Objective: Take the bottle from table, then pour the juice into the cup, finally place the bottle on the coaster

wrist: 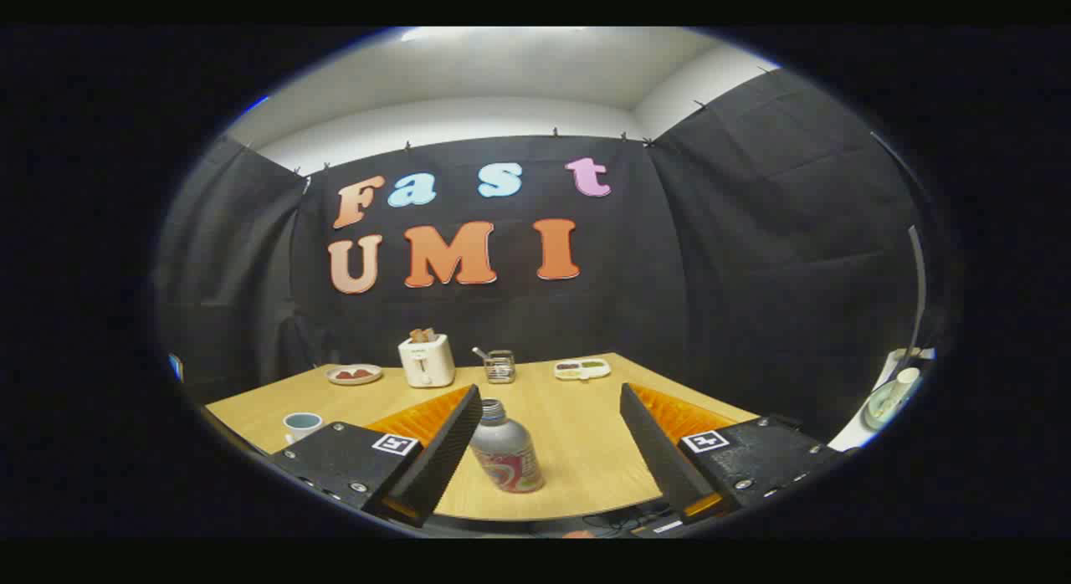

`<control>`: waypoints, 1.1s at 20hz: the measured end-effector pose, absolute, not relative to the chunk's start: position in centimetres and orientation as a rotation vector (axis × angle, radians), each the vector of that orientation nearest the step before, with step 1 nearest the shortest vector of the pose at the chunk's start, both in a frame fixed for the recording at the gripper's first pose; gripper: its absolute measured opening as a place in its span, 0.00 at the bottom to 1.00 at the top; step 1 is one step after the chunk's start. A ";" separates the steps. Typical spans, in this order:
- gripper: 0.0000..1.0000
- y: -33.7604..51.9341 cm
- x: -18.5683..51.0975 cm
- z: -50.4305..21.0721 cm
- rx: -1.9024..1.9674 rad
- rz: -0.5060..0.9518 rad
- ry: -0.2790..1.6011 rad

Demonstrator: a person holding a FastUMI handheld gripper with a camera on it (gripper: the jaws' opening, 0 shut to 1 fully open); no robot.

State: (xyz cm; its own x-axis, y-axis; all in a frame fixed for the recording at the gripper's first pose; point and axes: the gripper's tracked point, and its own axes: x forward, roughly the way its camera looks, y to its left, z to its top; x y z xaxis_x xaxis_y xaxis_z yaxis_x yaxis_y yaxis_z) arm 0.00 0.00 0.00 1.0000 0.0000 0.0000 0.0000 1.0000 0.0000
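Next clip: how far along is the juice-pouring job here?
Nothing looks done yet. The bottle stands upright on the table, between the open jaws of the gripper, near the left one, ungrasped. Left: grasp it, pour into the cup beyond the left jaw, then set it on the coaster.

The bottle [505, 454] has a red and green label, but the words on it are too small and blurry to read. Each finger of the gripper [548, 438] has a small white square tag with a black pattern, not letters.
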 end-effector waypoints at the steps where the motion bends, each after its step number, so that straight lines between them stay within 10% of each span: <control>1: 0.98 0.1 0.3 0.0 0.002 0.001 0.003; 22: 0.99 3.8 -0.4 -0.5 -0.070 0.036 0.016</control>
State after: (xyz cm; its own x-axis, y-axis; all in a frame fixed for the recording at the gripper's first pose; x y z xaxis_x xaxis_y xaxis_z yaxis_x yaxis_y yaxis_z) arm -0.40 3.79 -0.53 0.9992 0.0356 -0.0177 -0.0368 0.9969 -0.0697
